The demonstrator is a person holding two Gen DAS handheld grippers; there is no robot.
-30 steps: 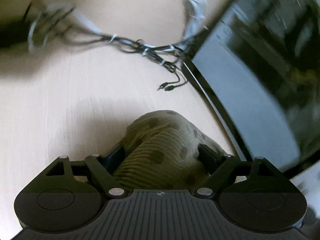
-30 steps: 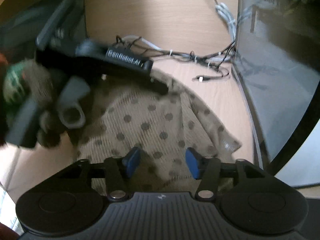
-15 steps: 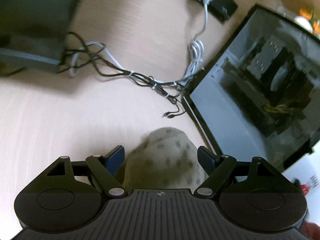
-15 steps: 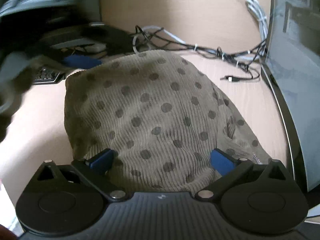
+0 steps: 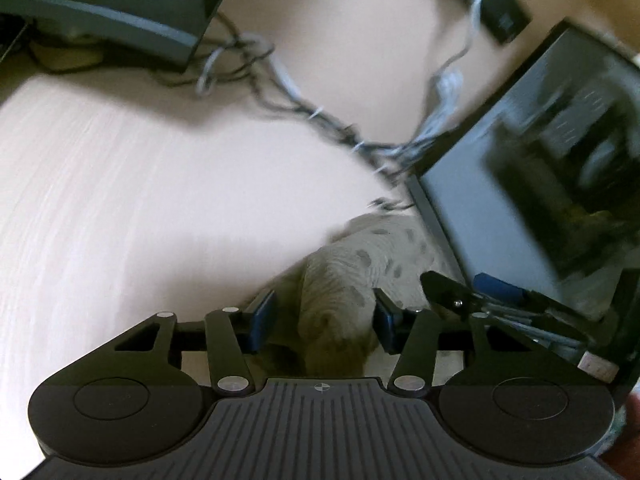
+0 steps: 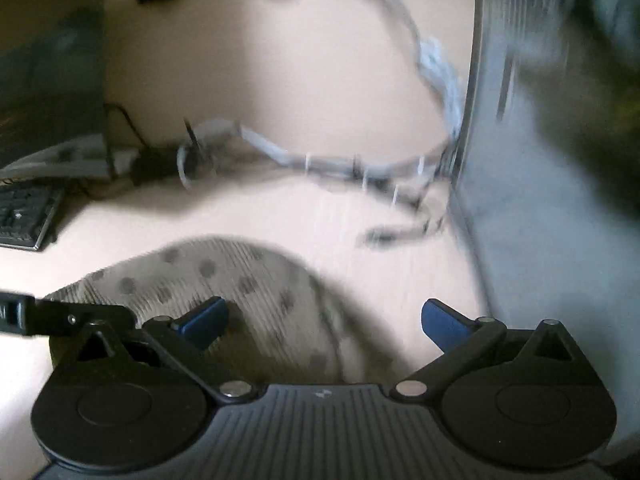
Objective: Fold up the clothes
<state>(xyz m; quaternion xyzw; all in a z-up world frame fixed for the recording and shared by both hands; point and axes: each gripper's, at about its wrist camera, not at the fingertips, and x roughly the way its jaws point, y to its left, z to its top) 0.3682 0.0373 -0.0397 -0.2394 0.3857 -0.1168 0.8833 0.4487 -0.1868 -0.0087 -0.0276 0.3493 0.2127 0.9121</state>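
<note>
left gripper: your jaws sit partly open with a bunched ridge of the spotted cloth between the blue pads. There's a gap on each side, so it looks loose rather than pinched (motion blur doesn't help).

cloth: it lies on the desk, running from your left jaws forward and to the right, ending just beside the dark panel.

right gripper: jaws spread wide, holding nothing. The cloth sits under and ahead of the left pad only; the right pad is over bare desk.

nearer hand: I'd say left, since it already straddles the fabric. Your right needs to shift left to get an edge.

cables: well beyond the cloth, not touching it.
</note>
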